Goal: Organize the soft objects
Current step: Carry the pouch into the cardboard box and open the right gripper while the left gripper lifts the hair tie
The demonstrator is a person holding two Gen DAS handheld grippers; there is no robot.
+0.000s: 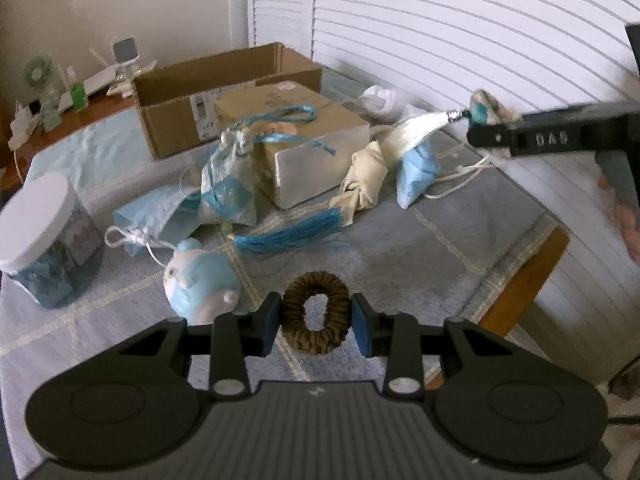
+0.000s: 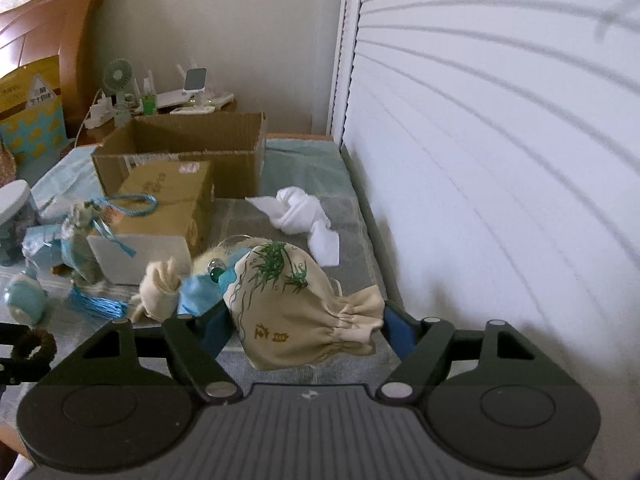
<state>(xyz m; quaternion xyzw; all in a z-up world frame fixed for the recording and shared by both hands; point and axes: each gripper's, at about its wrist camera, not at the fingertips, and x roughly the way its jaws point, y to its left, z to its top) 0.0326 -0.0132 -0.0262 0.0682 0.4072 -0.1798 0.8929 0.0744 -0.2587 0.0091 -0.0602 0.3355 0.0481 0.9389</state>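
A brown hair scrunchie (image 1: 332, 336) stands on edge between the blue pads of my left gripper (image 1: 316, 316), which is shut on it just above the checked tablecloth (image 1: 400, 264). In the right wrist view the same scrunchie (image 2: 38, 344) shows at the far left. My right gripper (image 2: 306, 328) is shut on a cream drawstring pouch (image 2: 288, 300) printed with green bamboo, held clear of the table. In the left wrist view the right gripper (image 1: 492, 124) reaches in from the right, and a white tassel (image 1: 416, 130) trails from the pouch.
An open cardboard box (image 1: 224, 88) stands at the back, with a closed carton (image 1: 288, 120) and a white block (image 1: 320, 168) before it. Around them lie a blue sachet (image 1: 228, 188), blue tassel (image 1: 292, 232), cream roll (image 1: 364, 180), blue pouch (image 1: 416, 172), plush toy (image 1: 200, 280), lidded jar (image 1: 44, 236) and white cloth (image 2: 300, 216).
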